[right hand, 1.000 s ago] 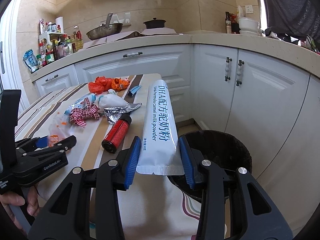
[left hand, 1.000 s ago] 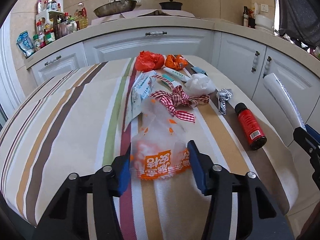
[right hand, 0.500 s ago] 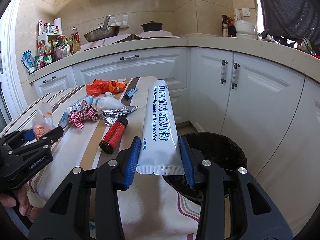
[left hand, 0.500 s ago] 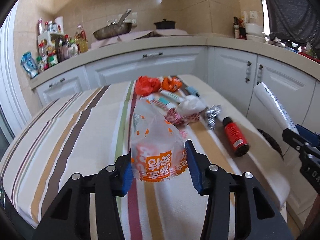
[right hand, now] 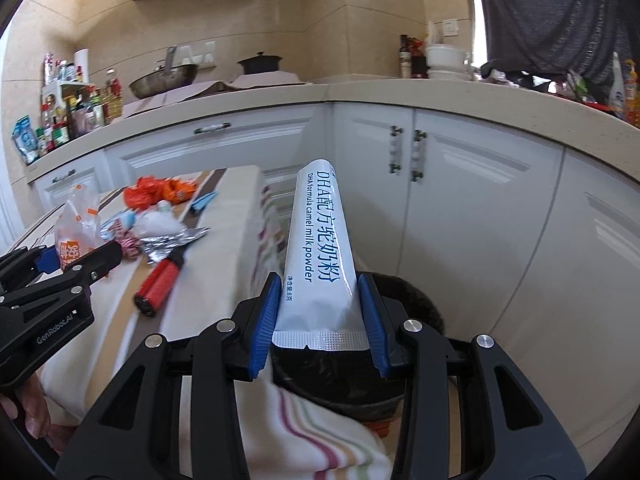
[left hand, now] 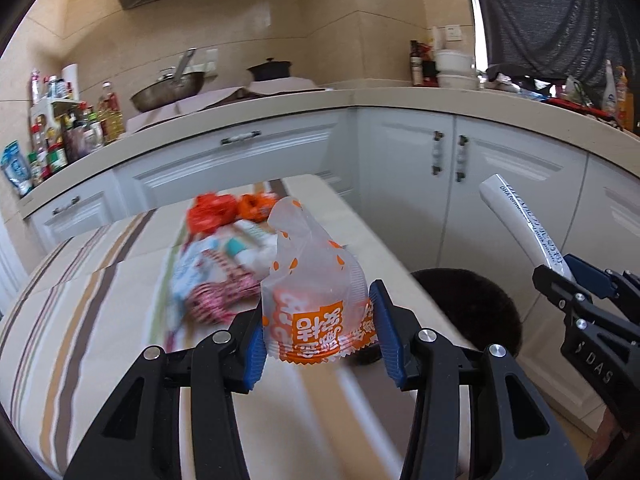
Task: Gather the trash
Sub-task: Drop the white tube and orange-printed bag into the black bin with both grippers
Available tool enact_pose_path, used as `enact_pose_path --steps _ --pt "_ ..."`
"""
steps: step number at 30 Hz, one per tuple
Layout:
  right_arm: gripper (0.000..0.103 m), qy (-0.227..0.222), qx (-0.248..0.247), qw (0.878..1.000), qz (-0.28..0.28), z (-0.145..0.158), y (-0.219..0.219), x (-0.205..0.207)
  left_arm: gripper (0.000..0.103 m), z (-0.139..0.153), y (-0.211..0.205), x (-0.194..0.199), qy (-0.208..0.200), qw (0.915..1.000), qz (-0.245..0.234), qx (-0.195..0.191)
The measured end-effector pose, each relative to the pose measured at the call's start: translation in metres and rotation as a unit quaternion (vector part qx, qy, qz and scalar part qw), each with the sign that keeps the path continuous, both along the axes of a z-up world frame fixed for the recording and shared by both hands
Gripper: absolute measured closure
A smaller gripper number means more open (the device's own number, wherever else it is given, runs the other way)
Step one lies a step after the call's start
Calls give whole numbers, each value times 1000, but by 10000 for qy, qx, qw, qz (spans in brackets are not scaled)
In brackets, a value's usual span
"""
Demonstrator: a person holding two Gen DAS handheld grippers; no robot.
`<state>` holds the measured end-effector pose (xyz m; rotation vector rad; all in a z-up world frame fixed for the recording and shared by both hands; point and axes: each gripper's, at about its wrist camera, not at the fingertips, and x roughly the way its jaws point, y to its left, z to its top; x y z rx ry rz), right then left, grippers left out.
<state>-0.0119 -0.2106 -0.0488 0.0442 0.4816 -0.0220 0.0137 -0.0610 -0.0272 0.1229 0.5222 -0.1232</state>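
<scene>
My left gripper [left hand: 318,334] is shut on a clear and orange snack bag [left hand: 316,292] and holds it above the striped table, near its right edge. The bag also shows in the right wrist view [right hand: 76,232]. My right gripper [right hand: 320,320] is shut on a long white milk powder sachet [right hand: 320,248], held over the black trash bin [right hand: 412,300] on the floor beside the table. The bin [left hand: 472,308] and sachet [left hand: 520,224] show at the right of the left wrist view.
On the table [right hand: 224,248] lie a red bottle [right hand: 158,282], crumpled foil [right hand: 172,242], a white wad [right hand: 158,224], a checked ribbon [left hand: 224,296], orange and red wrappers [right hand: 160,192] and a blue scrap [right hand: 202,202]. White cabinets [right hand: 460,208] stand behind.
My left gripper has lifted the snack bag off the table and swung it right toward the bin. My right gripper has moved with the sachet over the bin.
</scene>
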Motion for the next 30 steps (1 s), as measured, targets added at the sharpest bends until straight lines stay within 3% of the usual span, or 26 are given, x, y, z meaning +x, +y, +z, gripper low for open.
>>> enact_pose_path --steps 10,30 --pt "64 -35 -65 9995 -313 -6 -39 8 56 1 -51 20 38 9995 -266 -192" --pt "64 216 157 9990 -366 -31 -92 50 55 -21 -123 64 574 9977 -268 221"
